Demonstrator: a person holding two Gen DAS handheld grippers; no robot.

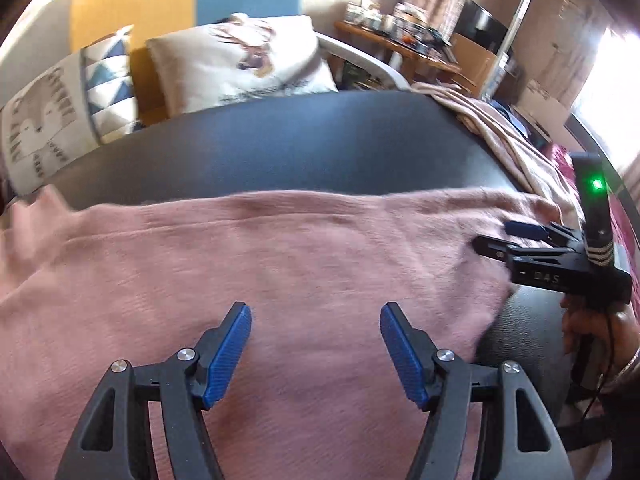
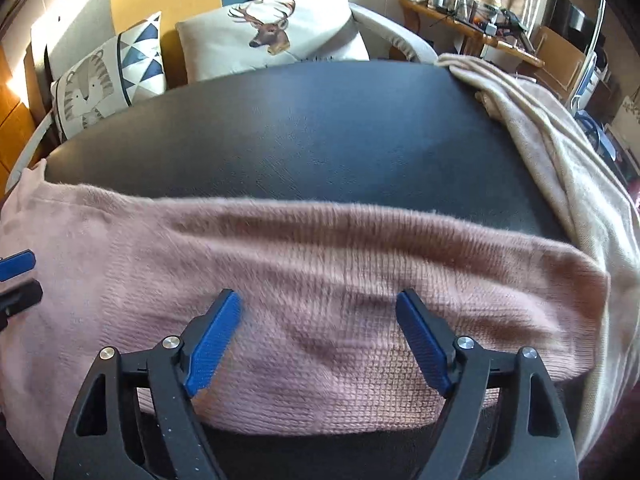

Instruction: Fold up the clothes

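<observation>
**Across the dark surface: sweater lies crosswise under both grippers**

Below both pairs of fingers, pink sweater [image 2: 320,280] spreads on surface [image 2: 300,132], long axis left-right. Left gripper [image 1: 316,344] and right gripper [image 2: 318,336] hover wide, empty. Right sits nearer sweater's end beside beige blanket [image 2: 560,168].

Two garments [image 2: 320,300], three cushions [image 2: 276,36], seemingly.

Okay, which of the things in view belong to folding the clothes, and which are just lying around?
Part of the job:
pink sweater
beige garment, probably next
left gripper, open
right gripper, open
black table

Just lying about:
deer cushion
triangle-patterned cushion
cluttered wooden shelf
</observation>
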